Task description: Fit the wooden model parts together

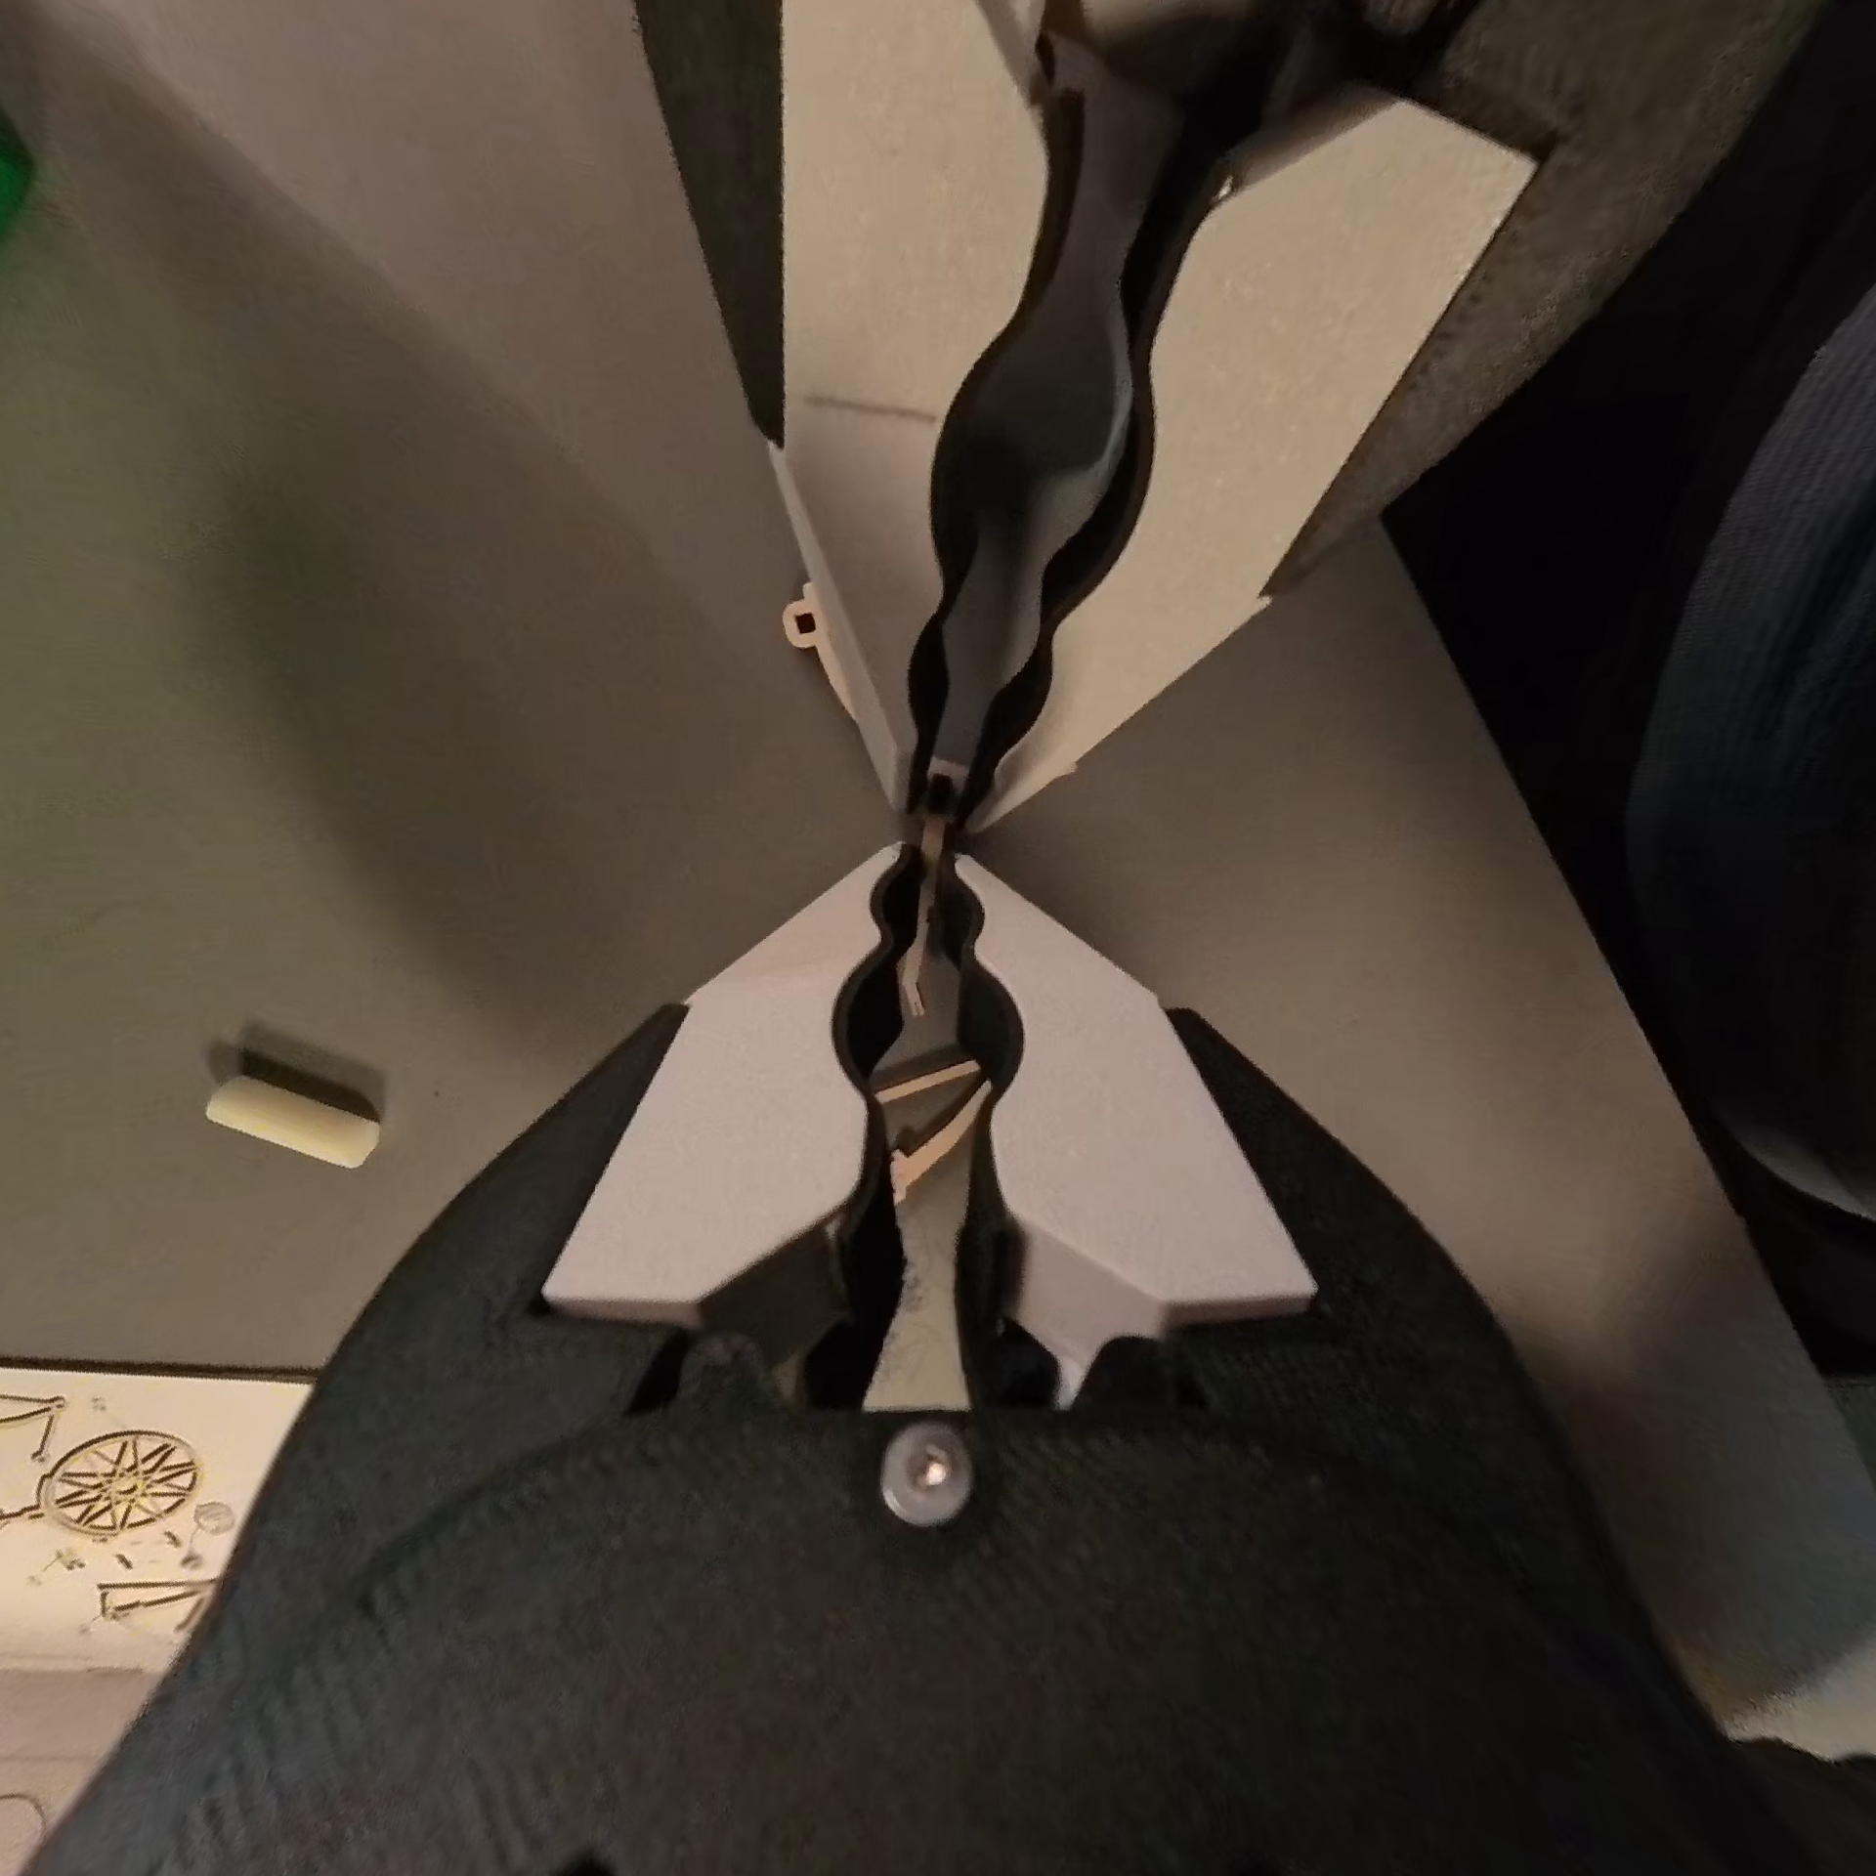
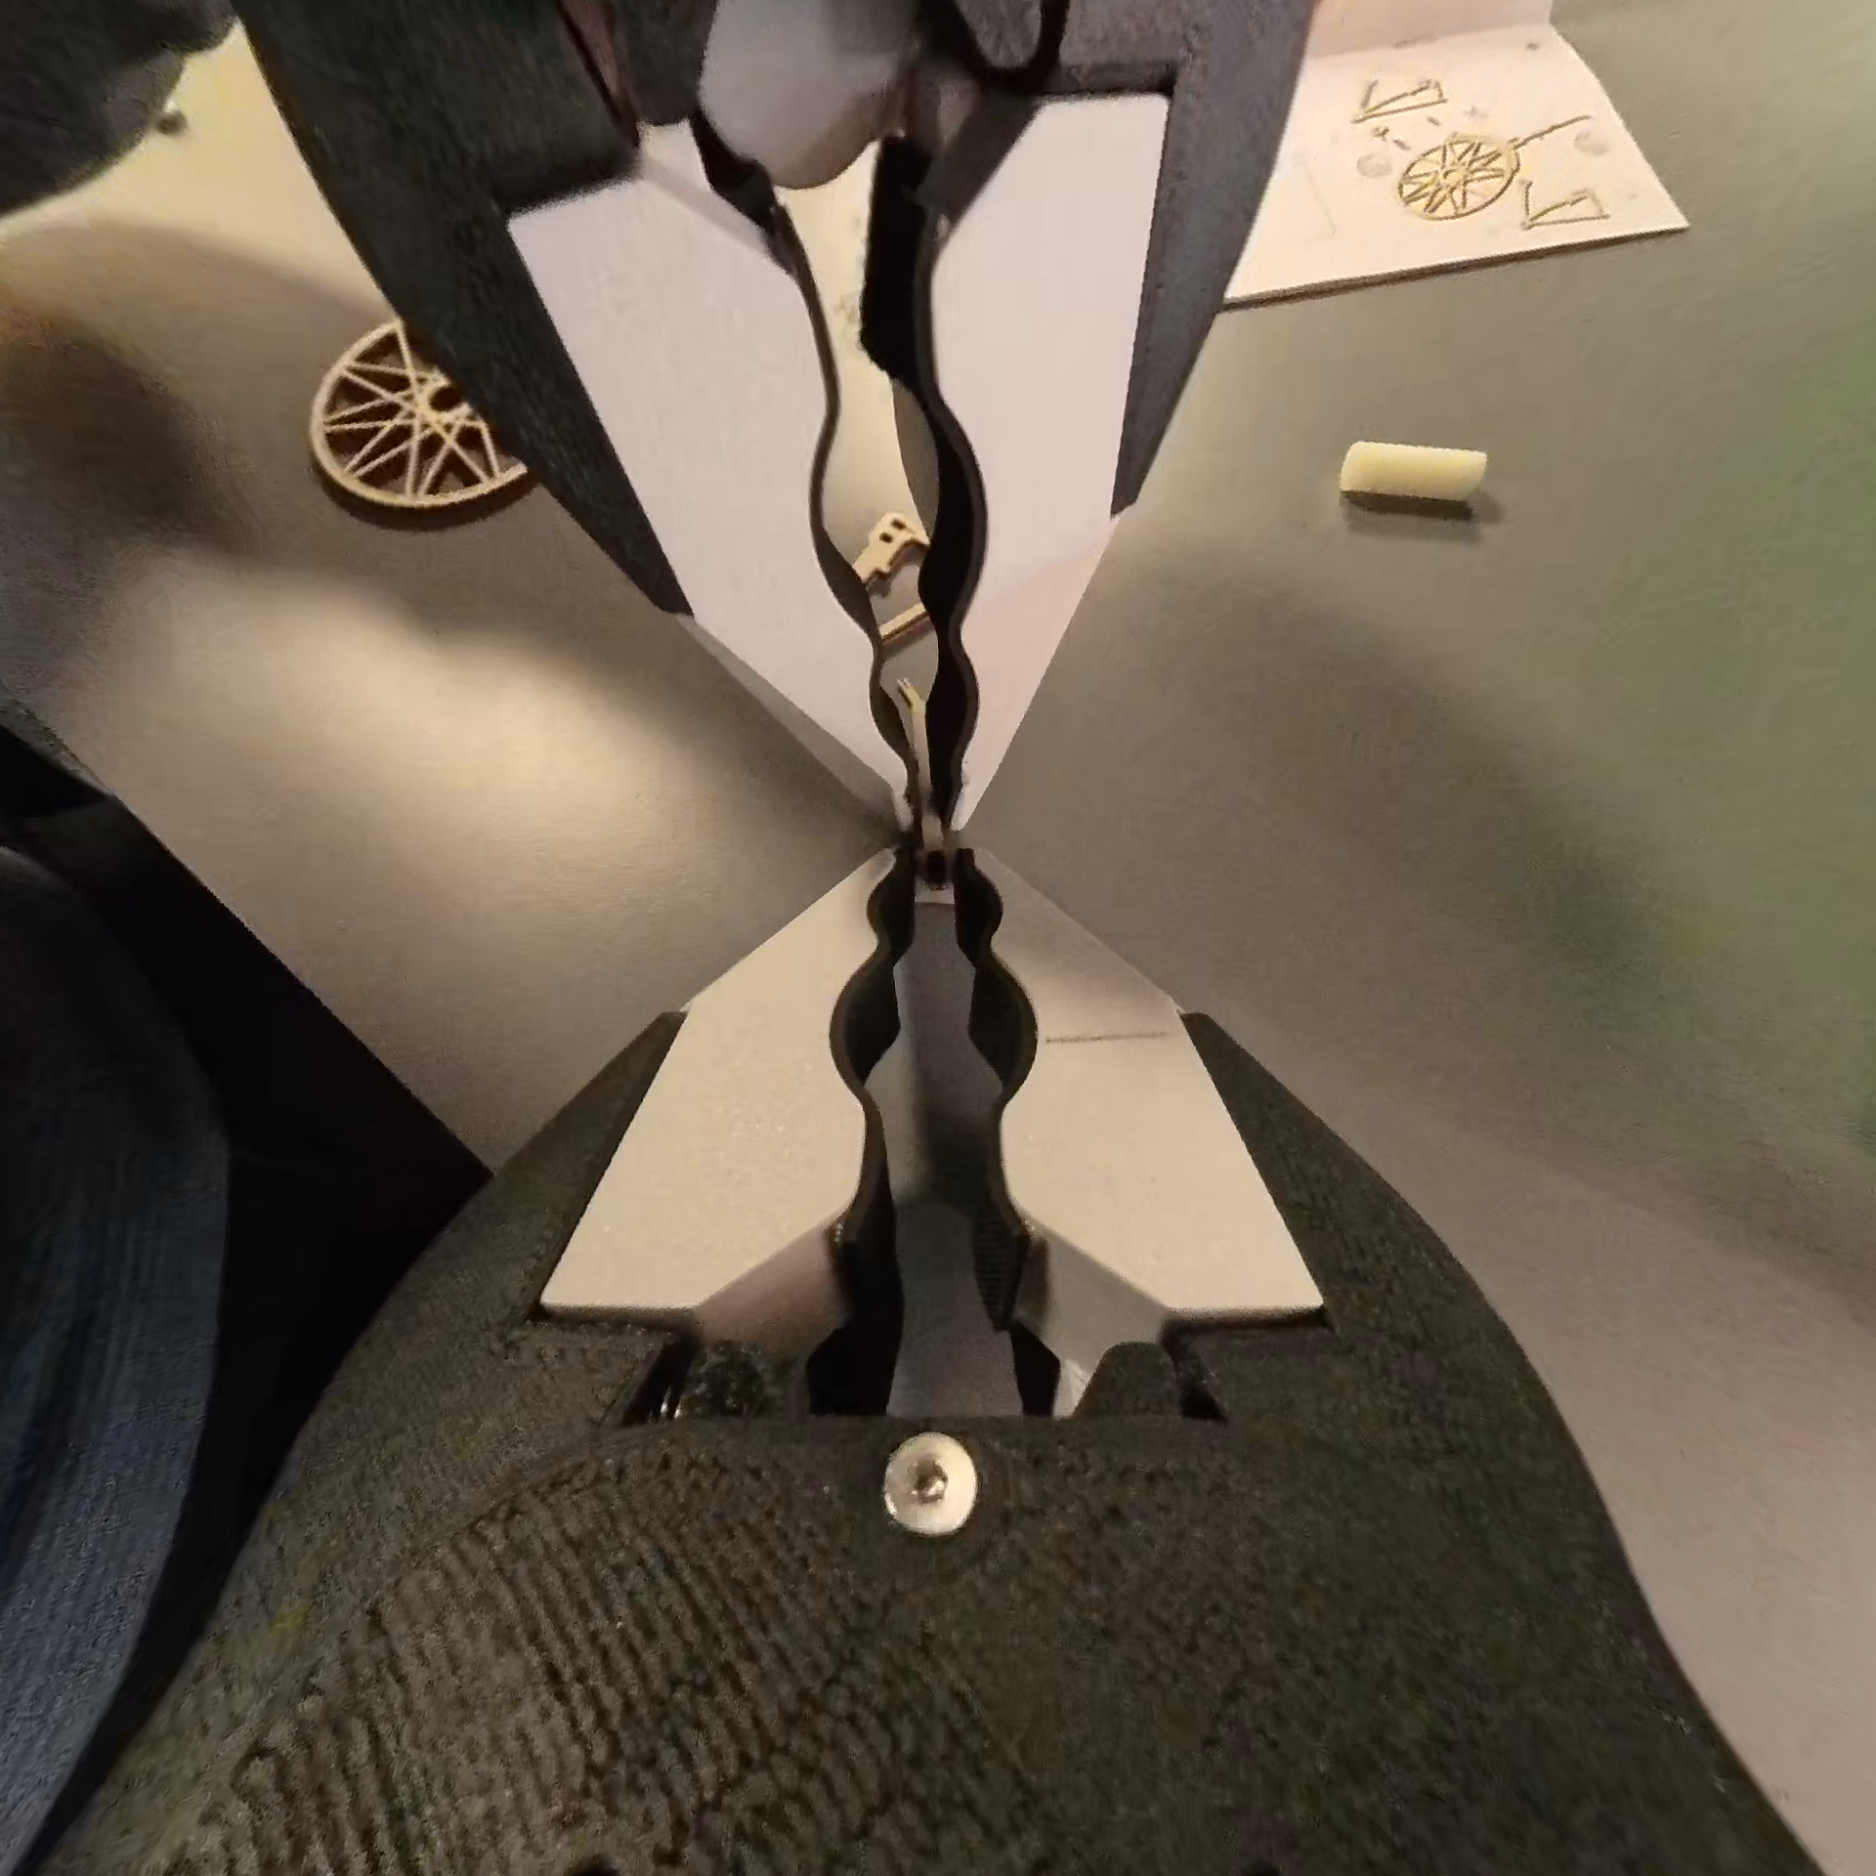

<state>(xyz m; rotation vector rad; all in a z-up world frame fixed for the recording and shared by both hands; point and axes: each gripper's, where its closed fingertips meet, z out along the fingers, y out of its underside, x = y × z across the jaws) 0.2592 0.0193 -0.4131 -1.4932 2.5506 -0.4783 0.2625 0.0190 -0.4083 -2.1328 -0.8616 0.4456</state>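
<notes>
My left gripper [image 1: 929, 875] is shut on a thin wooden strip [image 1: 926, 914] that runs back between its jaws. My right gripper [image 1: 946, 790] comes in from above, tip to tip with it, and is shut on a small wooden part with a square hole [image 1: 944, 787]. The strip's end meets that part between the two sets of tips. In the right wrist view my right gripper [image 2: 934, 875] holds the holed part [image 2: 936, 866], and the left gripper [image 2: 926, 802] opposite holds the strip [image 2: 917, 746]. A wooden spoked wheel [image 2: 406, 437] lies on the grey table [image 2: 1421, 812].
A white cylindrical peg [image 2: 1411, 472] lies on the table and also shows in the left wrist view [image 1: 294, 1117]. An instruction sheet [image 2: 1472, 152] lies at the far corner. Small loose wooden parts [image 2: 893, 553] [image 1: 802, 619] lie under the grippers. A person's clothed body [image 1: 1777, 761] is at the table edge. Both grippers' tips are close together, under 4 cm apart. From either gripper's tips it is about 15 cm to the wooden spoked wheel [image 2: 406, 437].
</notes>
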